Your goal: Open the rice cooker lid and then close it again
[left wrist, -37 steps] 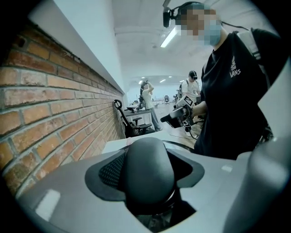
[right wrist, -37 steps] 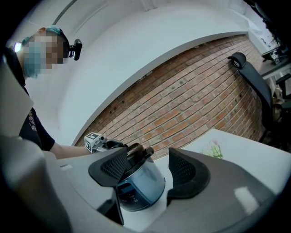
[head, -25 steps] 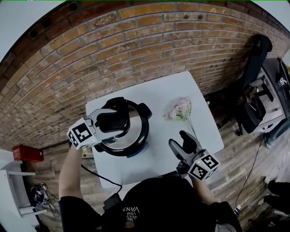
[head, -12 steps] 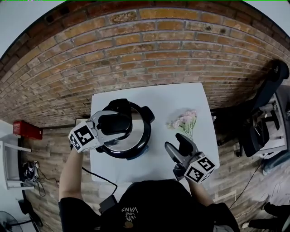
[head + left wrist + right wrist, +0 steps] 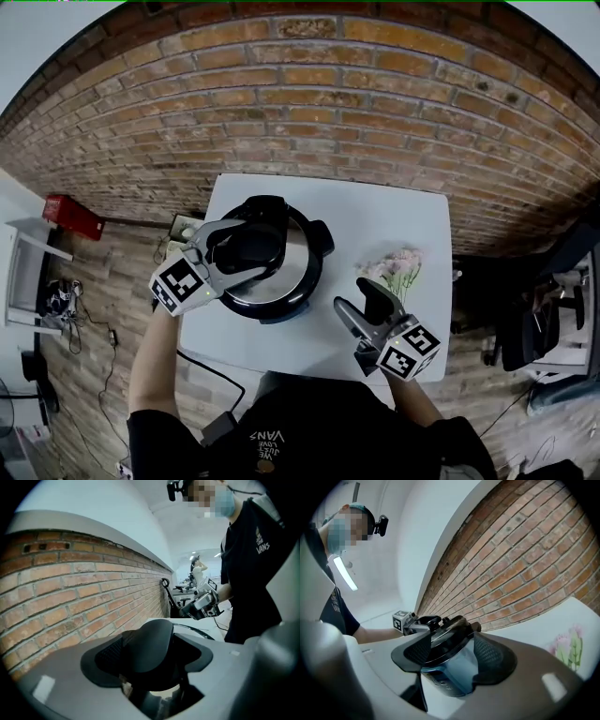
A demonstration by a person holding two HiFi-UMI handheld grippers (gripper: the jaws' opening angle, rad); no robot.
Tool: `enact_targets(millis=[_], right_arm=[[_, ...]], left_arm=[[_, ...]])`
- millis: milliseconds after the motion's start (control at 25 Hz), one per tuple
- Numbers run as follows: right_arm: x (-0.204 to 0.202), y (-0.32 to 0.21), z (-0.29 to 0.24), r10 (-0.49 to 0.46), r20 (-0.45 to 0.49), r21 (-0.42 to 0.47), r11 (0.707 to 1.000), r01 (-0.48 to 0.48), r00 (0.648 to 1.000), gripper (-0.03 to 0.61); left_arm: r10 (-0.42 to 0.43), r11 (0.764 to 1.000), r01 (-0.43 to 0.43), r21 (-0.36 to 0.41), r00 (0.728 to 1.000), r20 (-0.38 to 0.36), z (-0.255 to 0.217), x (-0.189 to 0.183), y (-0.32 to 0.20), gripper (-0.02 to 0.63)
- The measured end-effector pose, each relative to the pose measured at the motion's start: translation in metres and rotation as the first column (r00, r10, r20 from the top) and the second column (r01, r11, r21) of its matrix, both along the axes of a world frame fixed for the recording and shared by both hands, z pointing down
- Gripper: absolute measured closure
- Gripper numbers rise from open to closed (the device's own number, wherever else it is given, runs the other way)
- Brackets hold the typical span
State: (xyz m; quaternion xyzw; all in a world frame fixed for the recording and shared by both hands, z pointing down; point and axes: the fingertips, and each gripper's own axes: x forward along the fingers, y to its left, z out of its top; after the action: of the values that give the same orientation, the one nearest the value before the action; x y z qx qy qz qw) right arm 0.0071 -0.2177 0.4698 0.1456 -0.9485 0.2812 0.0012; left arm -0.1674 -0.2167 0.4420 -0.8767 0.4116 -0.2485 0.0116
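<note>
The rice cooker [image 5: 281, 286] stands upright on the left half of the white table [image 5: 394, 216] with its lid shut. Its blue front panel faces the table's near edge. Your left gripper [image 5: 248, 246] straddles the lid's black handle [image 5: 150, 644]. Its jaws have just been opening and are now released. Your right gripper [image 5: 359, 302] hovers over the table's near right, jaws apart and empty.

Rice cooker lid [image 5: 281, 287]: polished metal, glossy. Lid handle [image 5: 251, 246]: black plastic, smooth, dull sheen. Desk [image 5: 375, 220]: white, smooth, matt. Wall [image 5: 309, 103] past desk's far edge: rough brick. Left gripper [image 5: 152, 653]: grey matt plastic shell; pads [image 5: 108, 656] black, finely ribbed.
</note>
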Motion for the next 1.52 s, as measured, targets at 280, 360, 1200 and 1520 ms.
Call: enact_targets(millis=[280,360,1200,1520], right_arm=[[-0.010,0.017,-0.011,-0.062,0.008,0.053,0.997,0.062,0.998,0.301],[-0.009,0.023,-0.014,-0.066,0.008,0.064,0.996,0.065,0.998,0.301],[0.037,0.125,-0.024,-0.044,-0.059,0.228,0.972,0.056,0.997,0.320],[0.044,0.172,-0.014,-0.071,-0.085,0.259,0.962,0.091,0.994,0.415]], left_arm=[[-0.212,0.970,0.219,0.100,0.974,-0.078,-0.009,-0.019,0.018,0.293],[-0.281,0.948,0.295,0.122,0.952,-0.120,-0.014,-0.028,0.031,0.293],[-0.646,0.639,0.729,0.246,0.682,-0.343,-0.028,0.011,0.247,0.296],[-0.685,0.608,0.769,0.200,0.635,-0.358,0.003,0.047,0.310,0.321]])
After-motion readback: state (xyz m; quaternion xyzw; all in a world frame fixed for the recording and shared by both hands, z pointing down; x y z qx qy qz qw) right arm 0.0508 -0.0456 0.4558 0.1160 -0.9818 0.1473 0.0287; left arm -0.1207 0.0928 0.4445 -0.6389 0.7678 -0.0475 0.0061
